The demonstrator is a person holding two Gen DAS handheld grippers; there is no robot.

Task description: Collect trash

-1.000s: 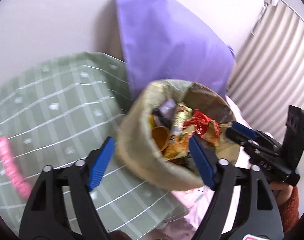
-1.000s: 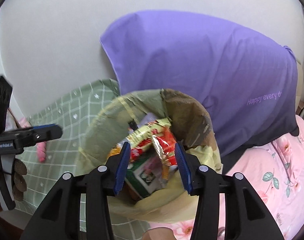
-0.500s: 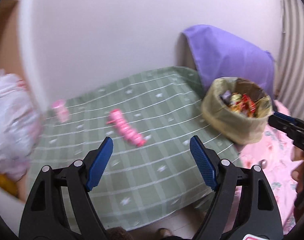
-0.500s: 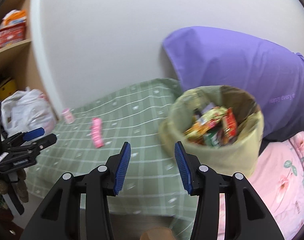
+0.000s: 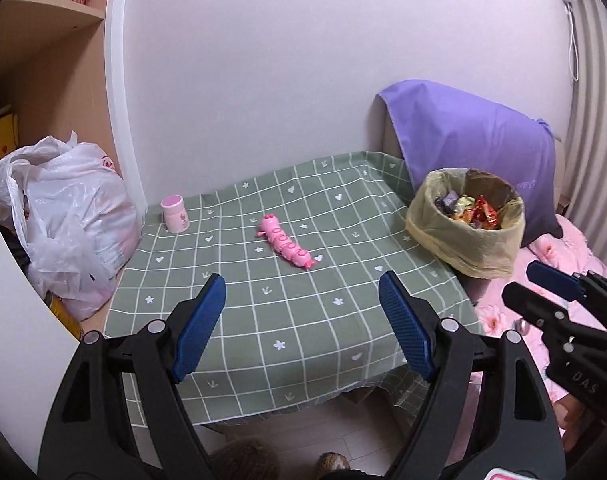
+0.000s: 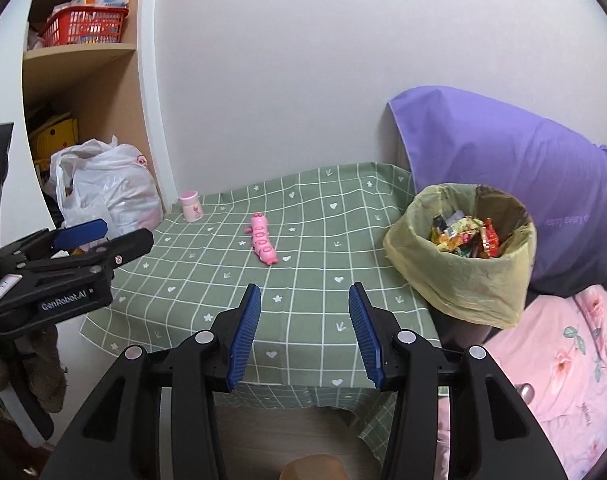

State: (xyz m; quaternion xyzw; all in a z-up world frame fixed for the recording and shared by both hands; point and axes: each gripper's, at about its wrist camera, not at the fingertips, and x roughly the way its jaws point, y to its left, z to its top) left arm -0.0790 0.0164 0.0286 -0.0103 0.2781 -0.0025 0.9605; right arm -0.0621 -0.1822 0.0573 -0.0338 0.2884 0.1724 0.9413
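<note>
Smooth pale wall (image 5: 263,60) behind. Green checked cloth (image 5: 303,280) draped over a low table. Plump purple pillow (image 6: 503,168) leaning at the right. Round bin (image 6: 463,276) lined with a crinkled yellowish bag, on the cloth's right edge, filled with shiny wrappers (image 6: 467,236). Left gripper (image 5: 303,320) wide open, empty. Right gripper (image 6: 303,332) partly open, empty. Segmented pink plastic toy (image 5: 287,246) mid-cloth; small pink cup (image 5: 174,214) at the back-left corner.

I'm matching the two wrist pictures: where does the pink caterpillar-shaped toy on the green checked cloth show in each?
Left wrist: the pink caterpillar-shaped toy lies just left of centre, above the open jaws.
Right wrist: it lies left of centre, mid-height.
Shared landmark: the yellow-lined bin of wrappers, right of the toy in both.
</note>
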